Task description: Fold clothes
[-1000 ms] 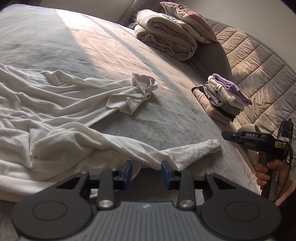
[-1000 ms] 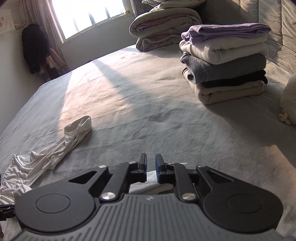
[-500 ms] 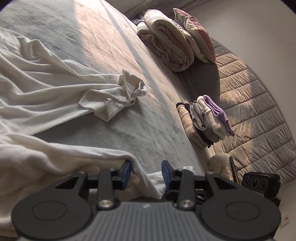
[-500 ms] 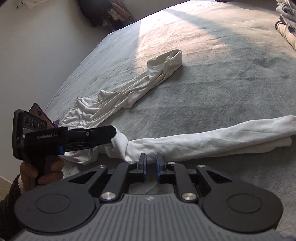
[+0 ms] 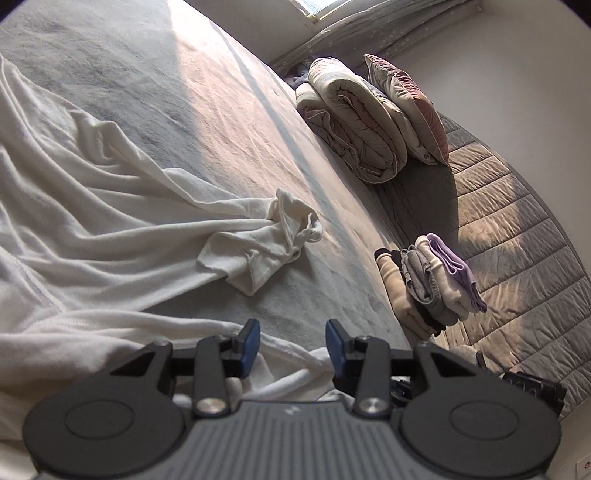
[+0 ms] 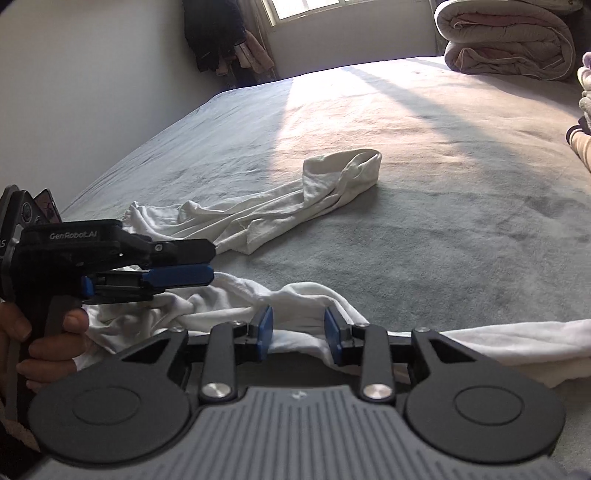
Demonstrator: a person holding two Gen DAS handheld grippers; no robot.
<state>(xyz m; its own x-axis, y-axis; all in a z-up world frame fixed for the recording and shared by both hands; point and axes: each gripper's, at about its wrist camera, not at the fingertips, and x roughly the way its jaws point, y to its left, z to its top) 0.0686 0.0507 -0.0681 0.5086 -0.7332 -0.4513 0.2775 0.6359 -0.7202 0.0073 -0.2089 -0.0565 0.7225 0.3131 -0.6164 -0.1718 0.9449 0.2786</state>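
A white long-sleeved garment point(image 5: 92, 236) lies crumpled on the grey bed; one sleeve cuff point(image 5: 280, 236) bunches mid-bed. It shows in the right wrist view point(image 6: 280, 218) too, with its near sleeve point(image 6: 498, 339) running right along the front edge. My left gripper point(image 5: 292, 345) is open just above the near white fold. It appears from the side in the right wrist view point(image 6: 207, 264). My right gripper point(image 6: 298, 330) is open, its jaws either side of a raised fold of the white cloth point(image 6: 303, 295).
A stack of folded clothes point(image 5: 428, 284) sits on the bed by the quilted headboard point(image 5: 517, 229). A rolled duvet point(image 5: 351, 122) and a pillow point(image 5: 410, 107) lie at the bed's head. Dark clothes point(image 6: 214, 33) hang in the far corner.
My right gripper has opened from shut and now straddles a fold of the white garment. My left gripper stays open and has shifted a little closer beside it.
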